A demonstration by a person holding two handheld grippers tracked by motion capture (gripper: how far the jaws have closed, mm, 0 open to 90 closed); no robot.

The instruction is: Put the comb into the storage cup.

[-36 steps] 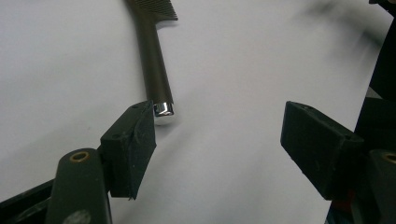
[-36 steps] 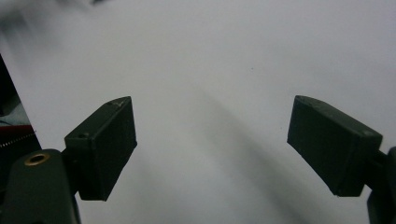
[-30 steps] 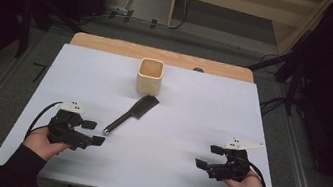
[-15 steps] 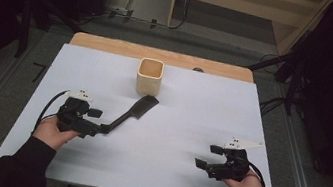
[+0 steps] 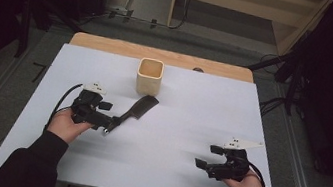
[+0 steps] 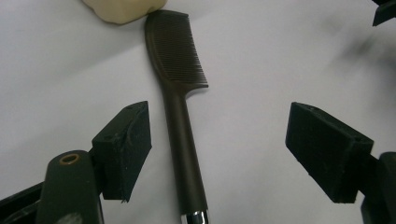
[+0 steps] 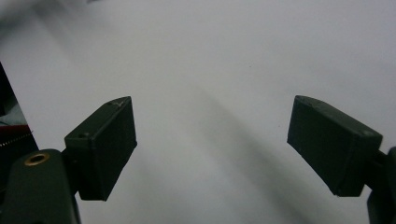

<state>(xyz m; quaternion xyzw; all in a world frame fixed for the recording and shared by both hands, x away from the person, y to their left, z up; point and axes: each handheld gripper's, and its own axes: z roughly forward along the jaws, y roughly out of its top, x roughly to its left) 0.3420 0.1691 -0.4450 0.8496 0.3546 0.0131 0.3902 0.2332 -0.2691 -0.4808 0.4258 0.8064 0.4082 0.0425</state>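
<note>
A dark comb (image 5: 137, 110) lies slantwise on the white sheet, its toothed head close to a cream square cup (image 5: 149, 76). My left gripper (image 5: 110, 124) is at the comb's handle end, open, its jaws having just opened a little wider. In the left gripper view the comb (image 6: 180, 93) runs up between the jaws of the left gripper (image 6: 219, 144), nearer the left pad, and neither pad touches it. The cup (image 6: 122, 9) sits beyond the comb's head. My right gripper (image 5: 203, 161) rests at the near right, open. In its own view the right gripper (image 7: 212, 140) has nothing between its jaws.
The white sheet (image 5: 190, 122) covers a wooden table (image 5: 111, 44) whose far edge shows behind the cup. Cables trail from both grippers. Dark floor and metal rails flank the table; a wooden shelf stands at the back.
My left hand has moved away from me and to the right, bringing its jaws around the comb's handle. The right hand has not moved.
</note>
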